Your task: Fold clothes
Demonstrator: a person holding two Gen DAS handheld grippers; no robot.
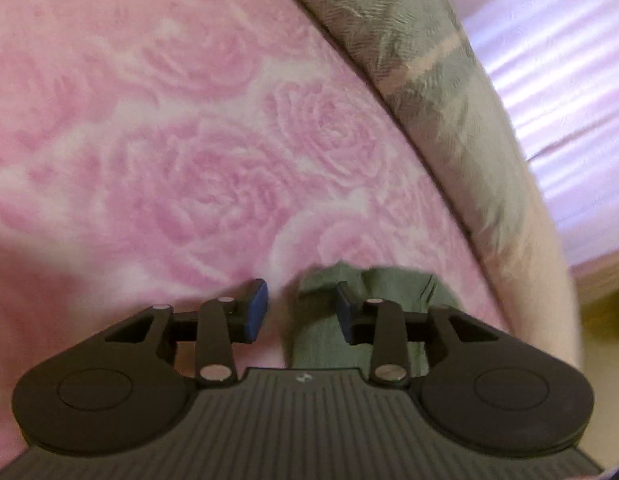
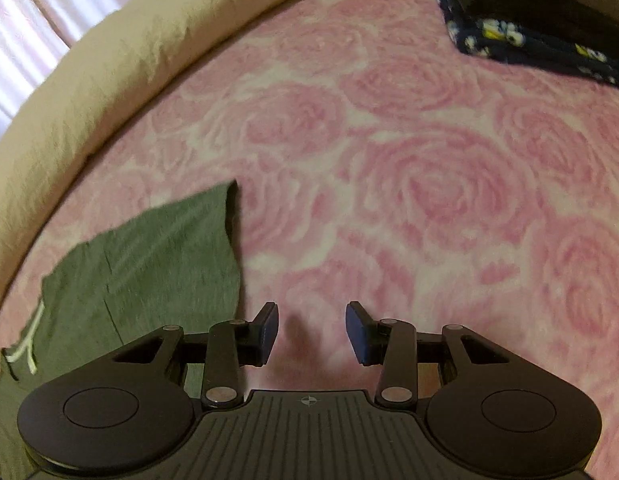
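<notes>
A green garment [image 2: 149,264] with a white drawstring [image 2: 27,348] lies flat on the pink rose-patterned blanket [image 2: 409,184], at the lower left of the right wrist view. My right gripper [image 2: 311,330] is open over bare blanket, just right of the garment's edge. In the left wrist view a bunched end of the green garment [image 1: 329,320] lies under and between the fingers of my left gripper [image 1: 301,310], which is open. Whether the blue pads [image 1: 256,312] touch the cloth is unclear.
A beige-green padded edge [image 1: 441,92] borders the blanket, also visible as a cream padded edge [image 2: 89,64]. Behind it hangs a pale pink curtain [image 1: 569,80]. A folded dark blue floral cloth [image 2: 529,40] lies at the far right of the blanket.
</notes>
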